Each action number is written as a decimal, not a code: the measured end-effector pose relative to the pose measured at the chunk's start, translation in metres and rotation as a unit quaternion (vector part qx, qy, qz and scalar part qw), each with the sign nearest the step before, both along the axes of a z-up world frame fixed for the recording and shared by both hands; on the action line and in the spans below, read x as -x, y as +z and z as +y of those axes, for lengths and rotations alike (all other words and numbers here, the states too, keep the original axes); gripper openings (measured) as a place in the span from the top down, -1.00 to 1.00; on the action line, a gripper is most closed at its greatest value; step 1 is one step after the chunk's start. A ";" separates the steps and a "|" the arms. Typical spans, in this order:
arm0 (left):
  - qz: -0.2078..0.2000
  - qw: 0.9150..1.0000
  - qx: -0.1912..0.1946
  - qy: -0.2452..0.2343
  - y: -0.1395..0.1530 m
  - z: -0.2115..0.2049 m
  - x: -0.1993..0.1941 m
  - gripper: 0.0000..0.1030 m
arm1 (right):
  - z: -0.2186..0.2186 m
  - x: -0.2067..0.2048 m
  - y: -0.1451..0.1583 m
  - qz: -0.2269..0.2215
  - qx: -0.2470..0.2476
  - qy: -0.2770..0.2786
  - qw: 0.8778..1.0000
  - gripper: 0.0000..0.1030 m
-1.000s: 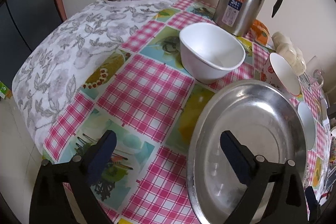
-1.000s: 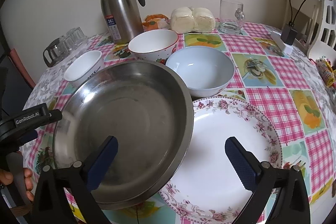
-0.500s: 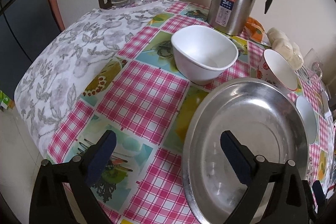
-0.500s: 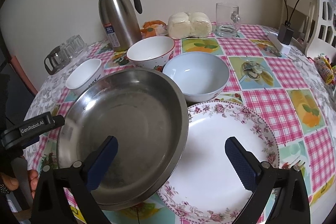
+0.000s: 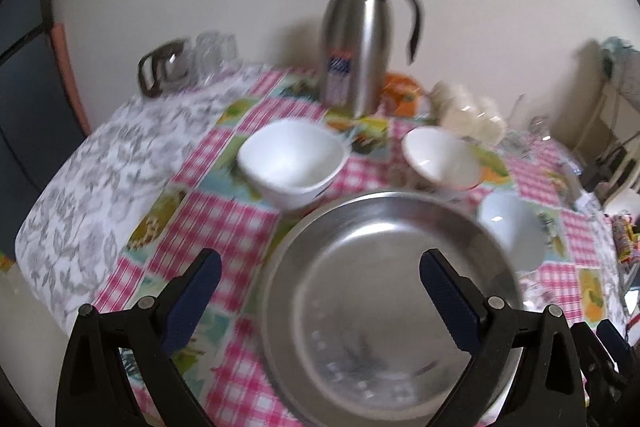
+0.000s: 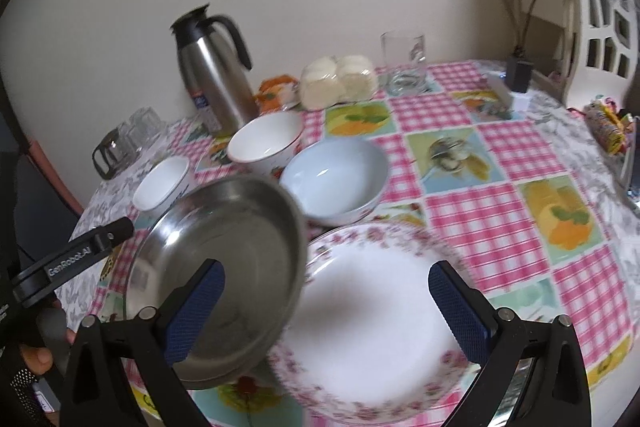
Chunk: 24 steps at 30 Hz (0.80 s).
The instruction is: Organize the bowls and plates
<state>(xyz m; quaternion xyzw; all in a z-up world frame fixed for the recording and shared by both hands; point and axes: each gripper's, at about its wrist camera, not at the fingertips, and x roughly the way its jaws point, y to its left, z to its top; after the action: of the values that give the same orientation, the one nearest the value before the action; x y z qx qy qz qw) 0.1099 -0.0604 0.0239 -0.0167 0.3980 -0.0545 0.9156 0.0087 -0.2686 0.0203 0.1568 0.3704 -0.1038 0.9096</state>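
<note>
A wide steel plate (image 5: 384,291) (image 6: 224,267) lies on the checked tablecloth, its right edge over a flowered white plate (image 6: 380,327). Beyond stand a small white bowl (image 5: 292,159) (image 6: 162,183), a red-patterned white bowl (image 5: 440,159) (image 6: 266,141) and a pale blue bowl (image 5: 512,227) (image 6: 336,179). My left gripper (image 5: 320,295) is open, its jaws astride the steel plate's left rim. My right gripper (image 6: 326,307) is open above the seam between the two plates. The left gripper's body shows in the right wrist view (image 6: 72,259).
A steel thermos jug (image 5: 360,39) (image 6: 212,75) stands at the back. A glass teapot with cups (image 5: 180,63) sits back left. Wrapped buns (image 6: 340,81) and a glass mug (image 6: 404,63) are behind the bowls. A charger (image 6: 518,75) and snack packets (image 6: 608,123) lie right.
Both grippers have pulled back and risen, so the dishes look smaller and farther. The left view has swung right. Both views are blurred by motion. The dishes have not moved.
</note>
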 end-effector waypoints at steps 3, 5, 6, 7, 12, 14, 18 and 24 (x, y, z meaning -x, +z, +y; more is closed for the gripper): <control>-0.025 0.999 0.010 -0.025 0.011 -0.014 0.009 -0.93 | -0.018 0.010 0.007 -0.006 0.003 -0.017 1.000 -1.00; -0.034 0.998 0.015 -0.044 0.016 -0.025 0.016 -0.93 | -0.029 0.017 0.011 -0.011 0.008 -0.031 0.999 -1.00; -0.038 0.998 0.016 -0.053 0.018 -0.032 0.021 -0.93 | -0.037 0.023 0.014 -0.015 0.012 -0.041 0.999 -1.00; -0.043 0.997 0.015 -0.061 0.021 -0.040 0.025 -0.93 | -0.041 0.025 0.015 -0.017 0.013 -0.045 0.999 -1.00; -0.044 0.994 0.025 -0.094 0.022 -0.069 0.041 -0.93 | -0.067 0.044 0.022 -0.017 0.036 -0.075 0.996 -1.00; -0.029 0.992 0.040 -0.115 0.018 -0.079 0.045 -0.93 | -0.074 0.050 0.022 -0.015 0.039 -0.080 0.996 -1.00; -0.013 0.988 0.049 -0.143 0.013 -0.099 0.055 -0.93 | -0.091 0.060 0.018 -0.010 0.029 -0.090 0.995 -1.00; -0.007 0.983 0.068 -0.171 0.010 -0.125 0.077 -0.94 | -0.107 0.068 0.007 0.013 0.025 -0.102 0.994 -1.00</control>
<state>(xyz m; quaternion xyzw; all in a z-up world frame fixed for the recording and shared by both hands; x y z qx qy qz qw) 0.0333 -0.1849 0.0344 -0.0099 0.3842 -0.2371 0.8923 -0.0598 -0.3754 0.0276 0.1695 0.3619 -0.2071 0.8930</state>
